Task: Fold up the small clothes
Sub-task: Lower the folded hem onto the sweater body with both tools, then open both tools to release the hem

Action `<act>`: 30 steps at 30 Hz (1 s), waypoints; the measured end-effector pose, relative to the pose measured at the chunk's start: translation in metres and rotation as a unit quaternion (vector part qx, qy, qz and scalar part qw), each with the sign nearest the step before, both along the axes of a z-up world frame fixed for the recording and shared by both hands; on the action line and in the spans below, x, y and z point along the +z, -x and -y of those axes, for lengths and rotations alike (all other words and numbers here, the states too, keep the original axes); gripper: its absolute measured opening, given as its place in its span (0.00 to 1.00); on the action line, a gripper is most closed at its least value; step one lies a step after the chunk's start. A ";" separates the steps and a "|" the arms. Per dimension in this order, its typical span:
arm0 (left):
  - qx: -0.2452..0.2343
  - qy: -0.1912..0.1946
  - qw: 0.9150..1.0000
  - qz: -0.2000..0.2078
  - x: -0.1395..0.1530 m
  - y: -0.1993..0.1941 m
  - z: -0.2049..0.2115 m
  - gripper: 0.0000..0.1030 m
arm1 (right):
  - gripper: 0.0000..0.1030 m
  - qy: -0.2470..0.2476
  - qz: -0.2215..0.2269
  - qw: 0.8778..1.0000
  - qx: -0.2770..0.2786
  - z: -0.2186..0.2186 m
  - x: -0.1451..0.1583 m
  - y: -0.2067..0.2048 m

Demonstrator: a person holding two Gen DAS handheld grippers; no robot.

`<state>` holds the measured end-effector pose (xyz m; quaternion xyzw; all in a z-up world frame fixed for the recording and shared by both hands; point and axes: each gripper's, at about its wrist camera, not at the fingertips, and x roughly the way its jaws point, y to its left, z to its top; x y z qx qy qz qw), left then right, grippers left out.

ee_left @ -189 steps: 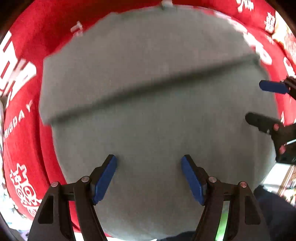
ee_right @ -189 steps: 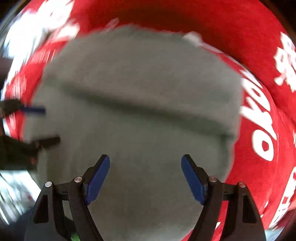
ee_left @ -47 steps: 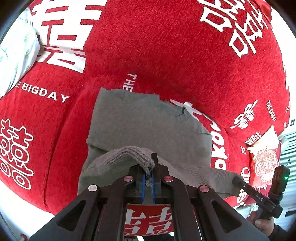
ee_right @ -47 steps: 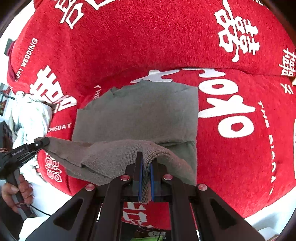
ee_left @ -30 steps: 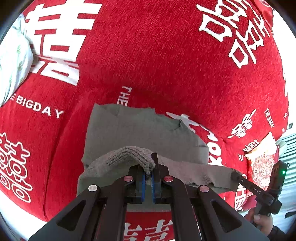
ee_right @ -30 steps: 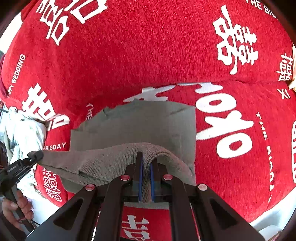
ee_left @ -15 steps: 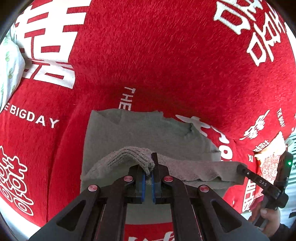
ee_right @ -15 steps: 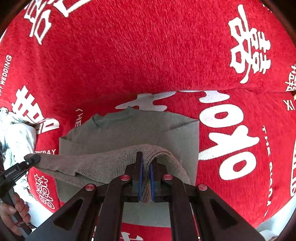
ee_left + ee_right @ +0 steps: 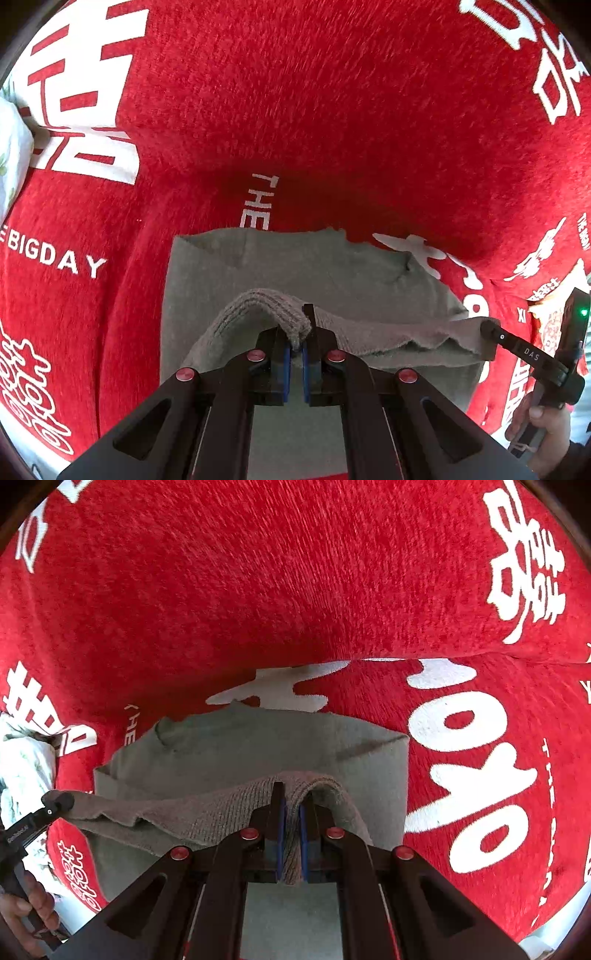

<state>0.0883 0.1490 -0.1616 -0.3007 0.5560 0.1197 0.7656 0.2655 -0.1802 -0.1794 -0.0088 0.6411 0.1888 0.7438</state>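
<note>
A small grey knit garment [image 9: 295, 269] lies on a red cloth with white lettering [image 9: 295, 110]. My left gripper [image 9: 295, 339] is shut on the garment's ribbed near edge at its left corner and holds it lifted. My right gripper [image 9: 290, 812] is shut on the same edge at the right corner. The lifted edge [image 9: 177, 812] spans between both grippers, over the flat far part [image 9: 280, 738]. The right gripper shows in the left wrist view [image 9: 495, 332]; the left one shows in the right wrist view [image 9: 55, 803].
A white patterned cloth [image 9: 11, 147] lies at the far left, also in the right wrist view [image 9: 22, 771]. A red and gold packet [image 9: 554, 317] sits at the right. The red cloth rises as a backrest behind the garment.
Both grippers, shut on the garment's near edge, have carried it forward over the flat part and lower. The far edge now looks nearer.
</note>
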 end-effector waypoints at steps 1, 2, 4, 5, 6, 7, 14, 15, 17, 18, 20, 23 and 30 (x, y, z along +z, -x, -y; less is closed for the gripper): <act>-0.001 -0.001 1.000 -0.002 -0.003 -0.002 0.000 0.05 | 0.07 0.000 -0.001 1.000 0.000 -0.001 -0.003 -0.002; -0.003 -0.004 1.000 -0.004 -0.005 -0.005 0.000 0.05 | 0.07 0.000 -0.001 1.000 0.001 -0.001 -0.006 -0.004; -0.006 -0.007 1.000 -0.007 -0.010 -0.010 -0.001 0.05 | 0.07 0.000 -0.002 1.000 0.003 -0.003 -0.012 -0.008; -0.006 -0.008 1.000 -0.008 -0.012 -0.012 -0.002 0.05 | 0.07 0.001 -0.003 1.000 0.003 -0.004 -0.014 -0.010; -0.006 -0.009 1.000 -0.009 -0.014 -0.014 -0.002 0.05 | 0.07 0.000 -0.003 1.000 0.004 -0.004 -0.016 -0.011; -0.006 -0.010 1.000 -0.011 -0.017 -0.017 -0.003 0.05 | 0.07 -0.001 -0.005 1.000 0.003 -0.005 -0.019 -0.014; -0.011 -0.017 1.000 -0.024 -0.035 -0.033 -0.005 0.05 | 0.07 -0.006 -0.015 1.000 -0.006 -0.005 -0.037 -0.025; -0.012 -0.017 0.999 -0.026 -0.038 -0.034 -0.005 0.05 | 0.07 -0.007 -0.017 1.000 -0.009 -0.005 -0.039 -0.026; -0.012 -0.018 0.999 -0.030 -0.043 -0.039 -0.006 0.05 | 0.07 -0.011 -0.024 1.000 -0.016 -0.004 -0.045 -0.029; -0.012 -0.019 0.999 -0.033 -0.046 -0.041 -0.006 0.05 | 0.07 -0.011 -0.025 0.999 -0.018 -0.004 -0.047 -0.030; -0.015 -0.021 0.999 -0.036 -0.051 -0.046 -0.006 0.05 | 0.07 -0.012 -0.027 0.999 -0.021 -0.004 -0.052 -0.032; -0.020 -0.026 0.999 -0.040 -0.057 -0.051 -0.005 0.05 | 0.07 -0.014 -0.025 0.999 -0.023 -0.002 -0.055 -0.033; -0.021 -0.027 0.998 -0.044 -0.068 -0.060 -0.003 0.05 | 0.07 -0.025 -0.038 0.998 -0.047 0.005 -0.064 -0.038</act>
